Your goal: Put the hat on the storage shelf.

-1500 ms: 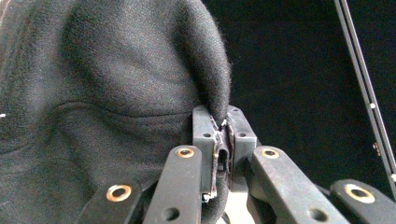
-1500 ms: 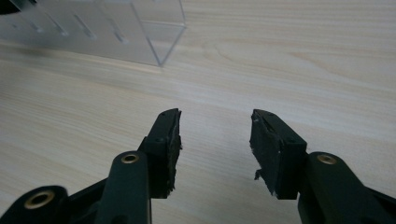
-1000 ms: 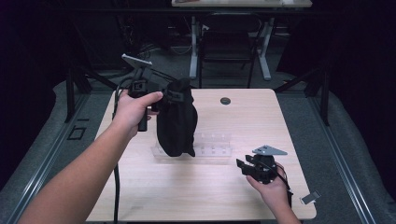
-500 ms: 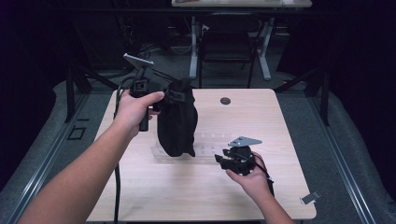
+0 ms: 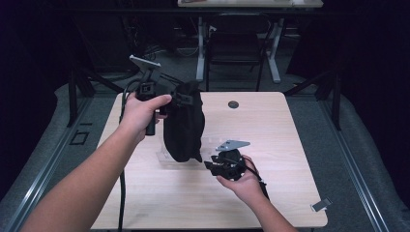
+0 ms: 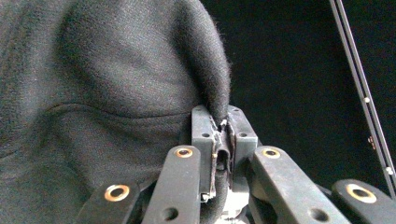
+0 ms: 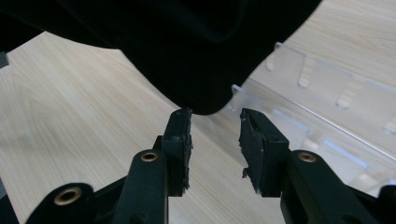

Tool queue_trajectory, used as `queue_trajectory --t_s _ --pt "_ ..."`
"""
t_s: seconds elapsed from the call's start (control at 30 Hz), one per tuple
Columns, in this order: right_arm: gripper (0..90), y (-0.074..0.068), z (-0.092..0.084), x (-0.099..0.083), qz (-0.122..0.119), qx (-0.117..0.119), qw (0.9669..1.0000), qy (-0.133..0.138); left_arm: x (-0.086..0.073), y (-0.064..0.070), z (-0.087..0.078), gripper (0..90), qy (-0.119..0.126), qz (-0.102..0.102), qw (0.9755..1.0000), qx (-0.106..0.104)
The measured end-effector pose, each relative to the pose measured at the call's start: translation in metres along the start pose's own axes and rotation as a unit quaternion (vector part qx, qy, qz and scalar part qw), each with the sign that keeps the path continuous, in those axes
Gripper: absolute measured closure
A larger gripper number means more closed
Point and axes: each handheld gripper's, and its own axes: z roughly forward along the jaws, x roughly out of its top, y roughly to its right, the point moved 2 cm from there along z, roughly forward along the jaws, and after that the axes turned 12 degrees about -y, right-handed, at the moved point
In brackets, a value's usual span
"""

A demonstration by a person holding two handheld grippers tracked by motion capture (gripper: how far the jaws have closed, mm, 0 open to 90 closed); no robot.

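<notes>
A black cloth bag (image 5: 183, 128) hangs upright over the wooden table (image 5: 290, 121), its lower end on a clear plastic rack (image 5: 212, 144). My left gripper (image 5: 176, 99) is shut on the bag's top edge; in the left gripper view the fabric (image 6: 116, 84) is pinched between the jaws (image 6: 223, 126). My right gripper (image 5: 209, 165) sits low beside the bag's bottom corner. Its jaws have just been closing and stand partly open (image 7: 215, 126), with the bag's corner (image 7: 205, 100) just past the tips and nothing between the pads.
The clear rack (image 7: 317, 93) with its upright dividers lies right of the bag's corner. A small dark round disc (image 5: 233, 104) sits at the table's far middle, a small grey piece (image 5: 321, 205) at its near right corner. A chair (image 5: 234, 48) stands behind the table.
My right gripper has moved left across the table to the bag's bottom corner and narrowed its jaws. The left hand and the bag have stayed put.
</notes>
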Motion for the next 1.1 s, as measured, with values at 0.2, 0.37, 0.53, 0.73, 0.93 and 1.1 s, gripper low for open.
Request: queue_trajectory --t_s 0.2,0.37,0.53,0.73,0.93,1.1 --pt "63.2 -0.01 0.006 0.005 -0.014 0.004 0.9999 -0.003 0.0 0.001 0.002 84.5 0.0 -0.001 1.0 -0.001" --pt "63.8 -0.016 0.009 0.008 -0.018 0.001 0.9998 -0.004 0.0 0.002 0.003 84.4 -0.001 0.001 1.0 -0.001" --pt "65.5 -0.021 0.01 0.012 -0.026 0.001 0.9997 0.0 0.0 0.002 0.004 84.3 -0.002 0.0 1.0 -0.002" --pt "69.1 -0.026 0.01 0.017 -0.027 -0.005 0.9996 0.007 0.0 0.003 0.005 84.2 -0.002 0.002 1.0 -0.002" --pt "73.4 -0.026 0.009 0.019 -0.021 -0.006 0.9997 0.006 0.0 0.004 0.007 83.8 -0.004 0.0 1.0 -0.005" --pt "76.6 -0.029 0.01 0.017 -0.038 -0.025 0.9989 0.003 0.0 0.006 0.011 82.1 -0.009 0.005 0.9999 -0.009"
